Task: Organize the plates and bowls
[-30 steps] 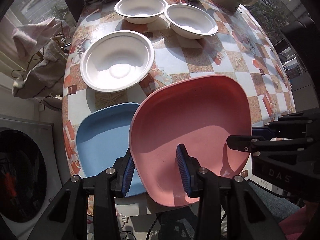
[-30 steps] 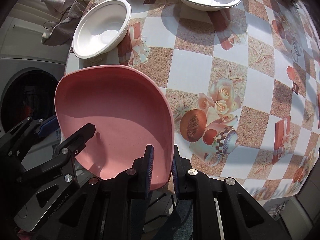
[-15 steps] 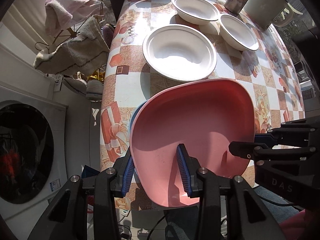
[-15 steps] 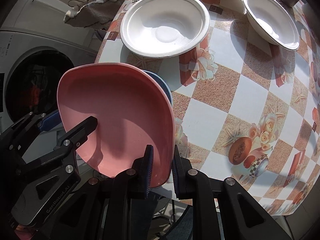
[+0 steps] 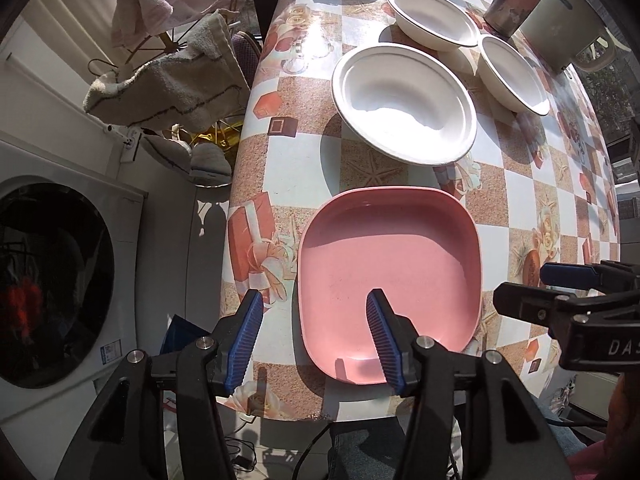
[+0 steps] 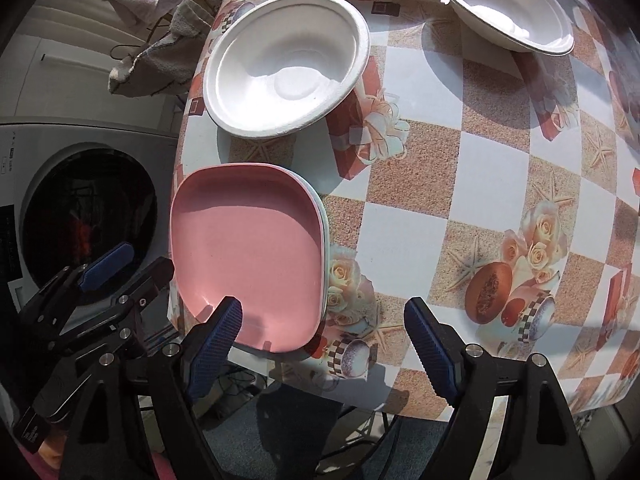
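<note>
Left wrist view: the left gripper (image 5: 316, 340) has its jaws spread wide, grasping nothing; one ribbed blue pad hangs above the pink plate (image 5: 390, 280), the other outside its rim at 9 o'clock. The right gripper (image 6: 320, 340) is likewise released, its jaws apart at 5 o'clock of the plate. The pink plate lies flat at the near table edge, nested on a second plate, of which only a pale rim (image 6: 325, 224) shows. Three white bowls remain unstacked: the large bowl (image 5: 404, 104) at 12 o'clock of the plate, two smaller bowls (image 5: 434, 16) (image 5: 514, 74) beyond it.

Hazards, as a judgement: the plate stack overhangs close to the table edge (image 5: 280, 404); a nudge from either gripper could tip it off. The bowls look light and thin-walled, probably pressed fibre; a hard pinch may deform the rim.

Materials: the plate is matte, smooth, a rounded square with a raised lip. The tablecloth (image 6: 480, 160) is glossy, checkered.
</note>
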{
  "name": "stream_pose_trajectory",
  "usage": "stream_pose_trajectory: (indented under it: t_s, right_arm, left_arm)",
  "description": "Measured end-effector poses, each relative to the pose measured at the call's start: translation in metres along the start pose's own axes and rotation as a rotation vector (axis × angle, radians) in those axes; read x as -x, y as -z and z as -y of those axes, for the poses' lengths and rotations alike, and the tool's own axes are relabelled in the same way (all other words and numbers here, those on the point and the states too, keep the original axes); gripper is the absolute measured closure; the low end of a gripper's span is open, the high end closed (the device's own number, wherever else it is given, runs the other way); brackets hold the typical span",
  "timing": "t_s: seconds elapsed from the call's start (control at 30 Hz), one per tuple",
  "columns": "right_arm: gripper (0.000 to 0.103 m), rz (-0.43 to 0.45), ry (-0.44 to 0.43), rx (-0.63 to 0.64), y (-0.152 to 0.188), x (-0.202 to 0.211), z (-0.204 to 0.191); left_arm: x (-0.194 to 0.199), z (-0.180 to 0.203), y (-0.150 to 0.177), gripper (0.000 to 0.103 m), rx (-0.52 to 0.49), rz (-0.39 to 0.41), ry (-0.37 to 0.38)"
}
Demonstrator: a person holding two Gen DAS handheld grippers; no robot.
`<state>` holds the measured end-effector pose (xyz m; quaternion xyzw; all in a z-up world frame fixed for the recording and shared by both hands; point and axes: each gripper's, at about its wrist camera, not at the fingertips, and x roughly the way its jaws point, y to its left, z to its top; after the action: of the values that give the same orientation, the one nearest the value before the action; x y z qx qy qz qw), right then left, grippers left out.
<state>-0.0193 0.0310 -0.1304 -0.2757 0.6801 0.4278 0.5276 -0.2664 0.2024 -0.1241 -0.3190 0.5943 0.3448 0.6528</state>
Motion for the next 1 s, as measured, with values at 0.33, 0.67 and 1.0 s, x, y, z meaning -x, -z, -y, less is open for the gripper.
stream_pose_trajectory:
  t_s: [0.33,0.67,1.0]
  right_arm:
    - [0.019,-0.088,-0.025,-0.314,0.018,-0.010,0.075]
    - [0.018,-0.073,-0.052,-0.374,0.029,0.000,0.101]
    - [0.018,-0.059,-0.054,-0.393,0.026,0.009,0.113]
  left_arm:
    - [0.006,0.020,-0.009,0.045,-0.061,0.022,0.016]
    - [0.007,0.042,-0.013,0.045,-0.118,0.022,0.032]
    - [0.011,0.048,-0.019,0.045,-0.132,0.037,0.042]
